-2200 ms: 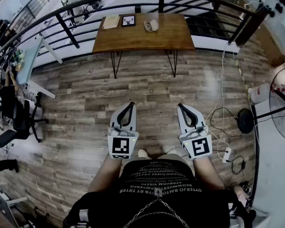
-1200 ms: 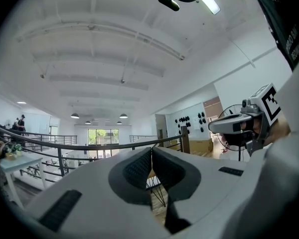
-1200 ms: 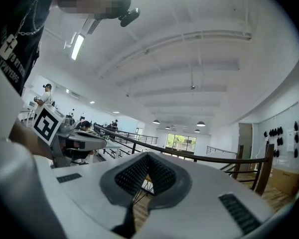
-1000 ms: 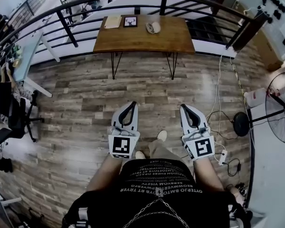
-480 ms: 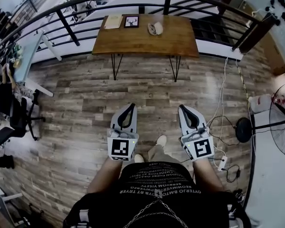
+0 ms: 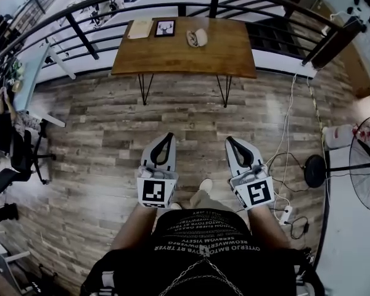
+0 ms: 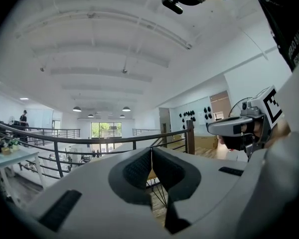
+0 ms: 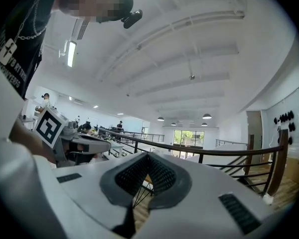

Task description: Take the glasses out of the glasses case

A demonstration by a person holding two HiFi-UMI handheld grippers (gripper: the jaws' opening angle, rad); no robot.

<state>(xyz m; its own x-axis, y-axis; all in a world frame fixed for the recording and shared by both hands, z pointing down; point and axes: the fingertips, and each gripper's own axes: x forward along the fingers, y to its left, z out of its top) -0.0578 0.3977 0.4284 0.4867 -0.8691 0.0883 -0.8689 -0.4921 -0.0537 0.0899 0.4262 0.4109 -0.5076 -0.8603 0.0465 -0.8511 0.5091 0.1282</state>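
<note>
The pale glasses case [image 6: 196, 37] lies closed on the far side of a wooden table [image 6: 216, 54], well ahead of both grippers. In the head view I hold my left gripper [image 6: 171, 135] and right gripper [image 6: 229, 139] level in front of my body, over the plank floor and short of the table. Both are shut with nothing between the jaws. The left gripper view shows its own tips [image 7: 151, 151] meeting and the right gripper [image 7: 237, 126] off to the side. In the right gripper view the tips [image 8: 148, 156] also meet. The glasses are not visible.
A small framed picture [image 6: 165, 28] and a light board [image 6: 140, 29] share the table's back edge. A black railing [image 6: 80, 32] curves behind the table. Cables and a power strip [image 6: 284, 214] lie on the floor at right, beside a standing fan [image 6: 365, 165]. Office chairs [image 6: 18, 156] stand at left.
The table has drawn closer and looks larger as I walk toward it. Both grippers stay shut and side by side in front of my body.
</note>
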